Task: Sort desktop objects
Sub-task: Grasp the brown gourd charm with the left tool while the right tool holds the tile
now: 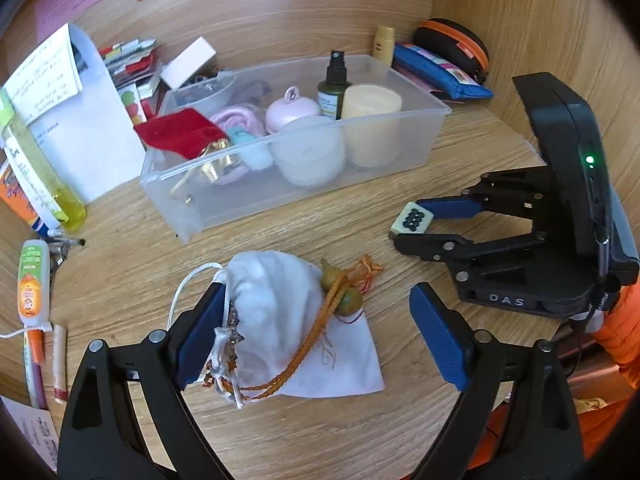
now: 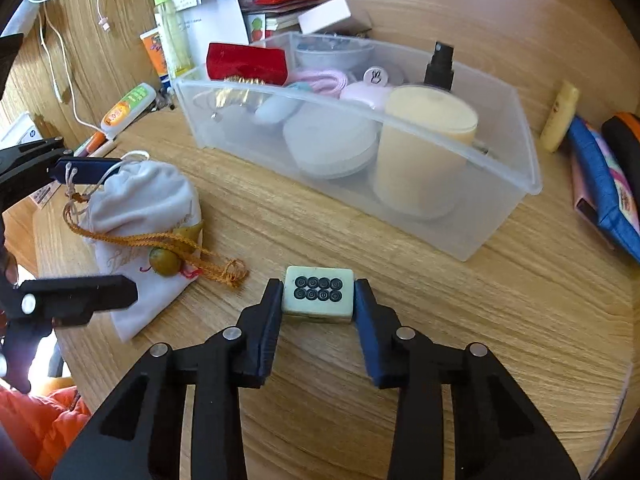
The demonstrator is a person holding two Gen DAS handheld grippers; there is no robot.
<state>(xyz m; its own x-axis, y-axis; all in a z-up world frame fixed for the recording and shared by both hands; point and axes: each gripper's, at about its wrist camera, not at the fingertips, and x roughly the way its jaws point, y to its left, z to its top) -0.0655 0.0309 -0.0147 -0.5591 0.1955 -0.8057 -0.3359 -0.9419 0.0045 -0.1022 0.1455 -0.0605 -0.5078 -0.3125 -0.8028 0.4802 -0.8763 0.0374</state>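
Your left gripper (image 1: 316,340) is standing wide apart around the white drawstring pouch (image 1: 280,312), which is lying on the wooden desk (image 1: 320,432). Its left finger is touching the gathered neck of the pouch, while its right finger is staying clear of it. An orange braided cord (image 1: 316,332) with a green gourd charm (image 1: 340,288) is lying across the pouch. Behind it, the clear plastic bin (image 1: 200,208) is holding a red pouch (image 1: 180,132), a white jar (image 1: 310,152) and a cream candle (image 1: 372,120). To the right, your right gripper (image 2: 318,300) is clamping the mahjong tile (image 2: 319,294) by its two short ends, just beside the front wall of the bin; whether the tile is touching the desk, I cannot tell.
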